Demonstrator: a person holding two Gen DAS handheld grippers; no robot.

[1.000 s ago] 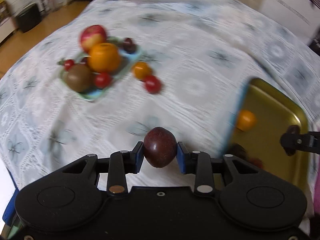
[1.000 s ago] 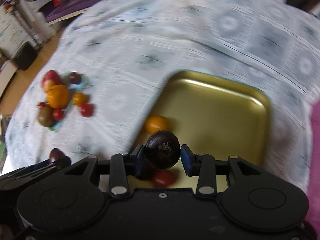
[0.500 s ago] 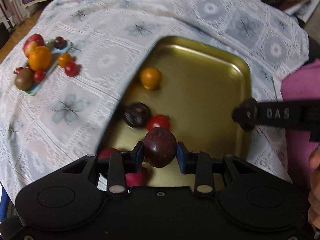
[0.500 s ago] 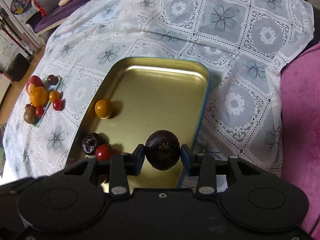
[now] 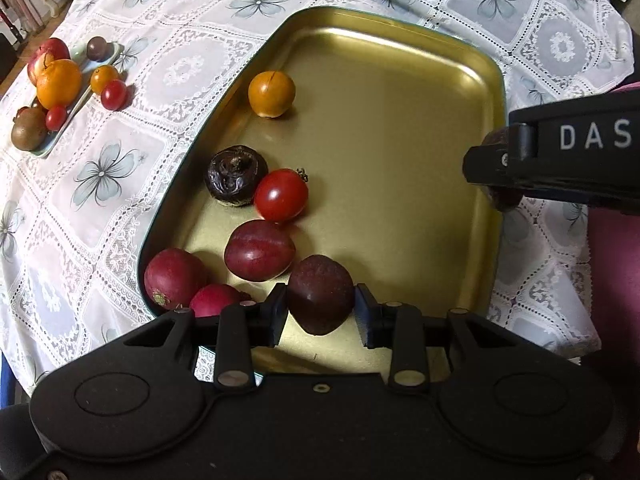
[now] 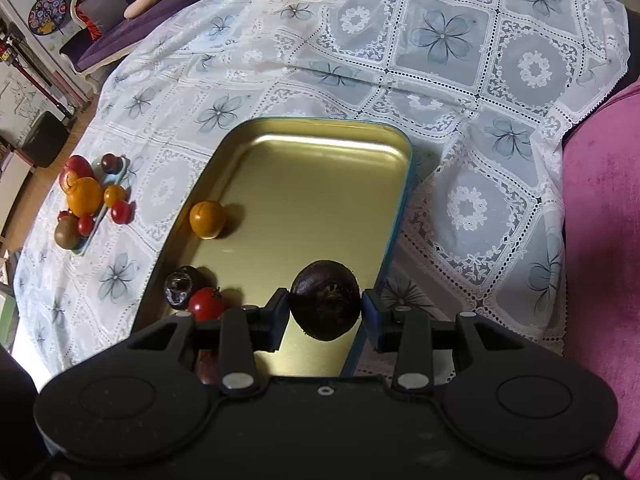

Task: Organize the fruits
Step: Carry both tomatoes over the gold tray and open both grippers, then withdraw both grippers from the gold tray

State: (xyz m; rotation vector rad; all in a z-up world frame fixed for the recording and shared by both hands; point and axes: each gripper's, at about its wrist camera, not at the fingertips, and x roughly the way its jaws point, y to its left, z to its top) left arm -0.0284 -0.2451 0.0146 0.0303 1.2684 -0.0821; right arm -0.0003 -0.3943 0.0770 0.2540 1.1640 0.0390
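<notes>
Presently we judge the job about half done: six fruits lie along the tray's (image 5: 460, 52) left edge, left gripper (image 5: 320, 312) and right gripper (image 6: 325, 311) each pinch a dark fruit above it, and the small dish (image 5: 82, 94) near the tablecloth's (image 5: 180, 68) far-left edge is not yet cleared

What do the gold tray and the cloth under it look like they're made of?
Gold tray: probably metal with a satin gold finish, given its soft reflections and thin rolled rim; painted tin or aluminium can't be told apart. Tablecloth: likely thin white lace-style fabric, with openwork borders and flower panels, draping in folds.
</notes>
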